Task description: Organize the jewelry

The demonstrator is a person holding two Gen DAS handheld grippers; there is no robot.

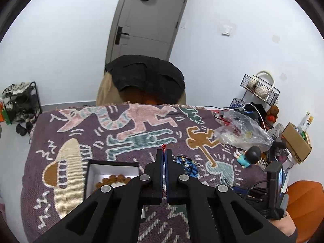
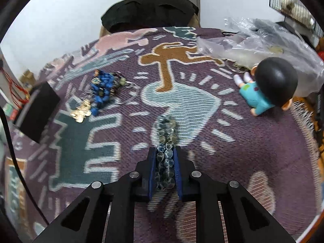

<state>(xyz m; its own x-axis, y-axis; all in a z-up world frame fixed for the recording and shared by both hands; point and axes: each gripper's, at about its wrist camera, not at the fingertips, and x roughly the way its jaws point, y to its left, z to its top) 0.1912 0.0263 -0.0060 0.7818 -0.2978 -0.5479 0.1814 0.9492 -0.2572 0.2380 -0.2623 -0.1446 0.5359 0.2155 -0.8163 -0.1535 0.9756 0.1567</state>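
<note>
1. Fingers of the right gripper (image 2: 165, 148) pinch a clear glass-bead bracelet (image 2: 165, 162); left gripper (image 1: 164, 151) is closed tight on a red thread (image 1: 163, 146).
2. Box (image 1: 90, 174) holds only brown beads (image 1: 113, 180) — a start.
3. Blue beads (image 2: 102, 93) and gold piece (image 2: 81, 112) lie loose on the bench (image 2: 243, 151) — unsorted.
</note>
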